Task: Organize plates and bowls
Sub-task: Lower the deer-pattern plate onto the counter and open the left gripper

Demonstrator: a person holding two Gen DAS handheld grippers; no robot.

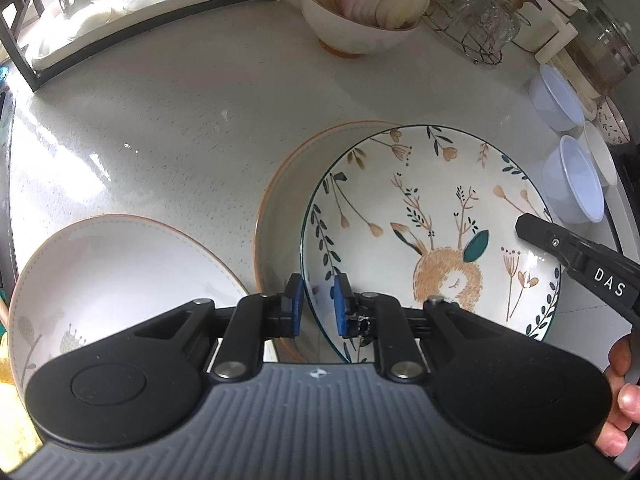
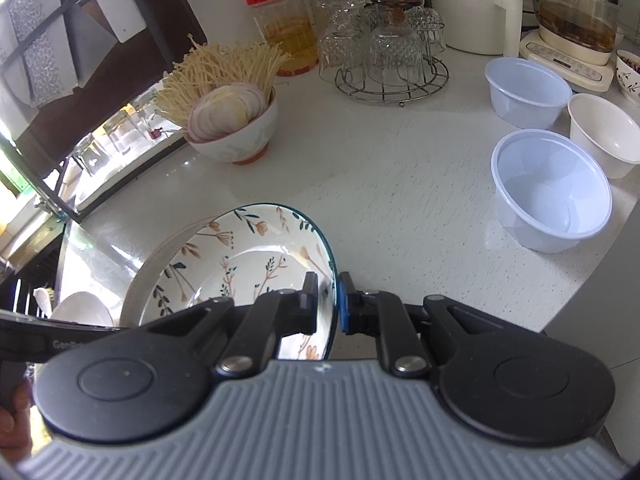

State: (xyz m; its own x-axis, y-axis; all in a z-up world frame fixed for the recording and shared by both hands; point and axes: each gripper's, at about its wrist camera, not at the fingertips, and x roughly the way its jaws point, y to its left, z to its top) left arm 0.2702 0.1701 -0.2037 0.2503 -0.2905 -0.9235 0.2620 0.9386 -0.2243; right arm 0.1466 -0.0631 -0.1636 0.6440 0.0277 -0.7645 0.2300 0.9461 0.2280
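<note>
- Carrying everything is the countertop (image 2: 400, 208); the working dishes sit toward its near edge, probably so both hands reach them without stretching past the glassware at the back.
- Lying under the patterned dish is an orange-rimmed plate (image 1: 280, 184), larger than it, so it makes a sensible base for a stack; only its left crescent shows.
- Beside it toward the near left corner, a second orange-rimmed plate (image 1: 120, 272) waits apart, seemingly the next piece to gather.
- Tilted over the base plate, the deer-patterned plate (image 1: 420, 216) is held at two opposite rim points, which I judge keeps it level enough to lower without sliding.
- Along the right edge stand two bluish plastic bowls (image 2: 552, 196) and a white one (image 2: 604, 132), close together and not yet nested.
- Clamped on the near rim of the patterned plate, the left gripper (image 1: 318, 304) has one blue pad inside the rim and one outside.
- Pinching the rim on the other side, the right gripper (image 2: 326, 304) is likewise closed on the same plate, sharing its weight.
</note>
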